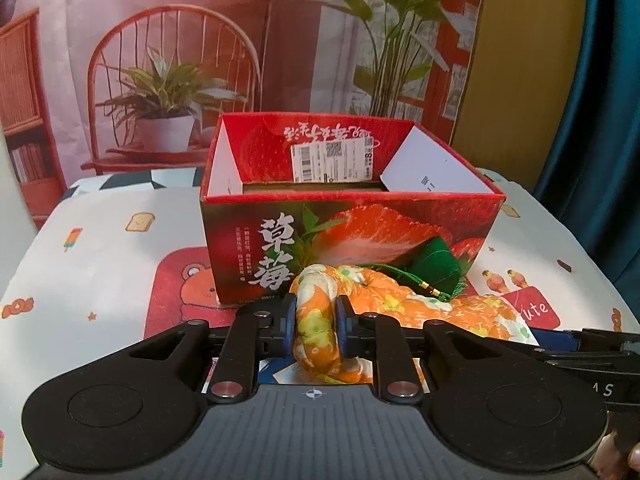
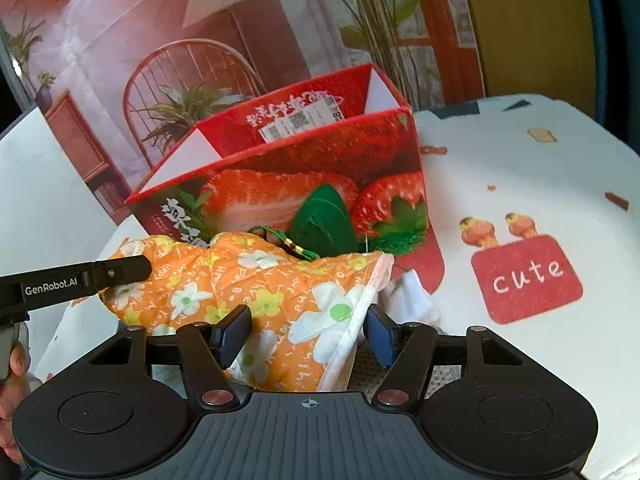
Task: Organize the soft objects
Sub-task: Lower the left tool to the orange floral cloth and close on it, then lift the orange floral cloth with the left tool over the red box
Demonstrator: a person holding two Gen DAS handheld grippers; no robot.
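Left gripper (image 1: 316, 330) nearest the lens, fingers clenched on a bunched fold of the orange floral cloth (image 1: 400, 300); pads pinch it tight. Right gripper (image 2: 307, 334) straddles the cloth's other end, jaws part-way in, left pad on fabric, right pad just off the white hem, so no firm hold yet. Cloth lies on the cartoon tablecloth (image 2: 520, 168), against the front wall of the strawberry box (image 1: 352, 200) at 12 o'clock. Green tassel pouch (image 1: 436, 268) rests on the cloth, approx 1 o'clock in left view, leaning on the box.

Step, my read: pickup of cloth w/ both hands, box empty-ish inside. Next needs right jaws to finish closing, then lift together over the rim; pouch may slide off.
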